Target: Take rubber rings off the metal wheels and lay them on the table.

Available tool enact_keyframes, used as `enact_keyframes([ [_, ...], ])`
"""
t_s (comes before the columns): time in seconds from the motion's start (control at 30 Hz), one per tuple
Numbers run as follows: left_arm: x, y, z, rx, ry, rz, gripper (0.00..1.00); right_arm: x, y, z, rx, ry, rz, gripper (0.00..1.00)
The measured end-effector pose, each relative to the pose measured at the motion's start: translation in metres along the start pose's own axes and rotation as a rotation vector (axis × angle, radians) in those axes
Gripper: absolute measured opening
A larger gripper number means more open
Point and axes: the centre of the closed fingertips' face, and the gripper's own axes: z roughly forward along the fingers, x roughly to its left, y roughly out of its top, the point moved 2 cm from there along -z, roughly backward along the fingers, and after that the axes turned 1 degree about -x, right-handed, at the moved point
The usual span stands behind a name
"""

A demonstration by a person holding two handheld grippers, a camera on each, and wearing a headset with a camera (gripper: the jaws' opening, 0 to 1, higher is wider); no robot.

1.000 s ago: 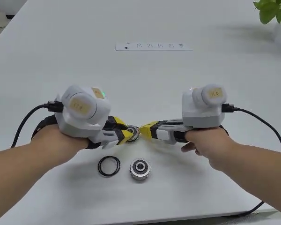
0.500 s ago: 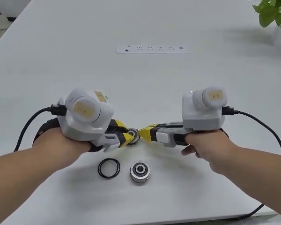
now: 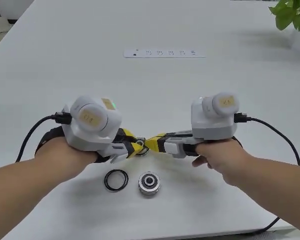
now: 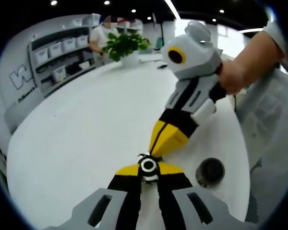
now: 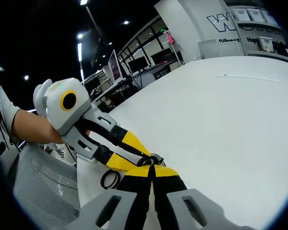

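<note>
Head view: wheel (image 3: 143, 146) largely hidden, perhaps ringed.

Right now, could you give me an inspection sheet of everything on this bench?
Surface: white table, smooth.
Job's things: one metal wheel held between the tools; a second wheel and a loose rubber ring lie apart on the table.
Clutter: power strip at the far side.
Tools: left tool shut on the held wheel; right tool shut, tips at its rim.
Cables: a black cable trails from each tool.
Surroundings: potted plant far right; shelves with bins.
</note>
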Motion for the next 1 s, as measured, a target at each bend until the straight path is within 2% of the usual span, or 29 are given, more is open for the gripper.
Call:
enact_keyframes([
  [0.27,-0.002,0.0,0.0,-0.001,-0.005,0.003,0.12,0.004,0.0,0.002,0.002,0.018,-0.009,0.0],
  [0.33,-0.002,0.0,0.0,-0.001,-0.004,0.004,0.12,0.009,0.0,0.003,0.0,0.035,-0.014,0.0],
  [0.37,-0.002,0.0,0.0,-0.001,-0.004,0.002,0.12,0.015,0.006,0.003,-0.028,0.06,-0.001,0.0],
  [0.43,-0.002,0.0,0.0,-0.002,-0.002,0.001,0.12,0.014,0.007,0.004,-0.018,0.053,-0.03,0.0],
  [0.67,-0.001,0.0,0.0,-0.001,0.01,-0.004,0.13,0.008,0.005,0.001,-0.027,0.041,-0.011,0.0],
  [0.87,-0.001,0.0,-0.001,-0.013,-0.007,-0.012,0.14,0.005,0.005,-0.003,-0.028,0.029,0.005,0.0],
  [1.0,0.0,0.0,-0.002,0.0,-0.019,0.029,0.15,0.004,0.007,-0.004,-0.035,0.027,0.011,0.0],
])
